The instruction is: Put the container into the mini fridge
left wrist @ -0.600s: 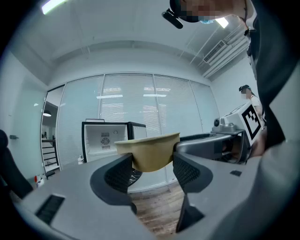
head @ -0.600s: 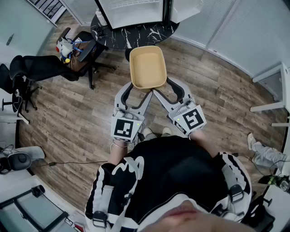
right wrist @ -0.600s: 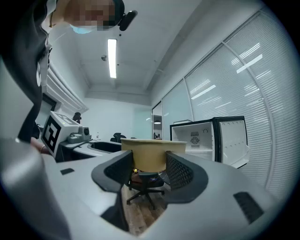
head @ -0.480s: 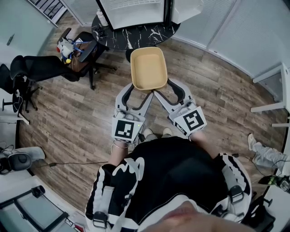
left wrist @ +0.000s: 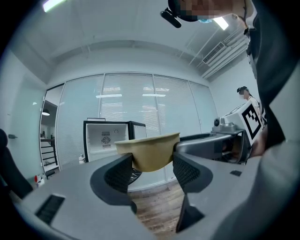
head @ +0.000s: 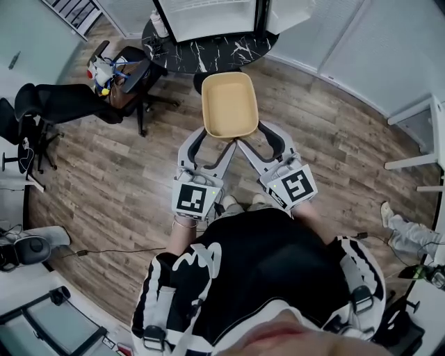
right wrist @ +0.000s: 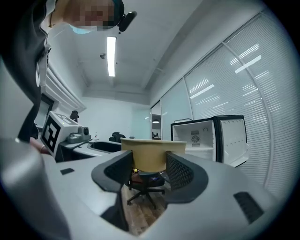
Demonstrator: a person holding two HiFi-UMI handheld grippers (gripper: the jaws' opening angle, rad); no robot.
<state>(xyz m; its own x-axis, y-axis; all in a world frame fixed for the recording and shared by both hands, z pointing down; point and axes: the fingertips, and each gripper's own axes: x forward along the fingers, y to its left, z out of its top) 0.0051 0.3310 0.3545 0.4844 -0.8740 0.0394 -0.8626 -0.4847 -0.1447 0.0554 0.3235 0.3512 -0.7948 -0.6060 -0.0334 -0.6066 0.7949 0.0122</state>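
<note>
Two hand-held grippers hold a tan container in the air, facing an open mini fridge

The left gripper (left wrist: 151,165) has its jaws spread wide and pressed on the near end of the tan container (head: 229,103), one dark ribbed pad on each side. The right gripper (right wrist: 149,169) clamps that same end just beside it in the same way. The container is an open-topped rectangular tub, held level above the wooden floor (head: 104,181) in front of the person. Beyond it is a round black marbled table (head: 215,54). At the table's far side is the mini fridge (head: 201,17), its door swung open and white interior facing the person. A black office chair (head: 59,104) stands well to the left
</note>
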